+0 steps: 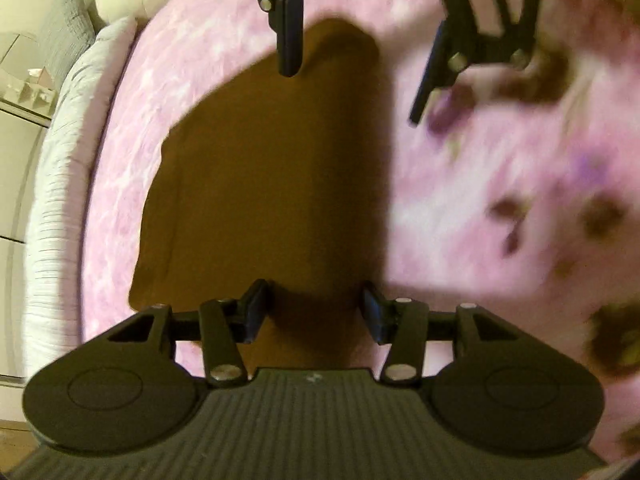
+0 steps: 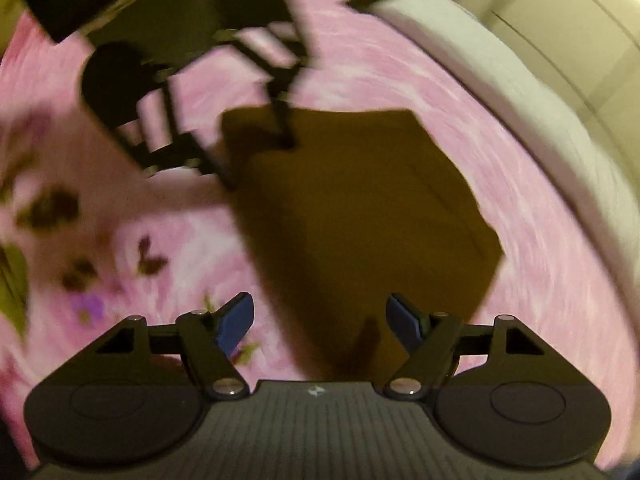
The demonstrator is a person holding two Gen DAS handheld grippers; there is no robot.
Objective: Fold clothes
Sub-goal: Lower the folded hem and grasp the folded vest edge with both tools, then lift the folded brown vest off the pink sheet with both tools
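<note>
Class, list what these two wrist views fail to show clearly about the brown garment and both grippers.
- Brown garment: near edge hidden behind left gripper, left view.
- Right gripper: body cut off by top edge, left view.
- Bedspread print: motion-blurred, right view.

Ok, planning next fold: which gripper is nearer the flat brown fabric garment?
Left, likely: left gripper touches a fingertip to the brown garment edge; right gripper hovers above the opposite corner.

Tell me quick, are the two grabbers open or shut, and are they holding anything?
Left gripper: jaws open, holding nothing, above the brown cloth.
Right gripper: jaws open, holding nothing, also over the brown cloth.
</note>
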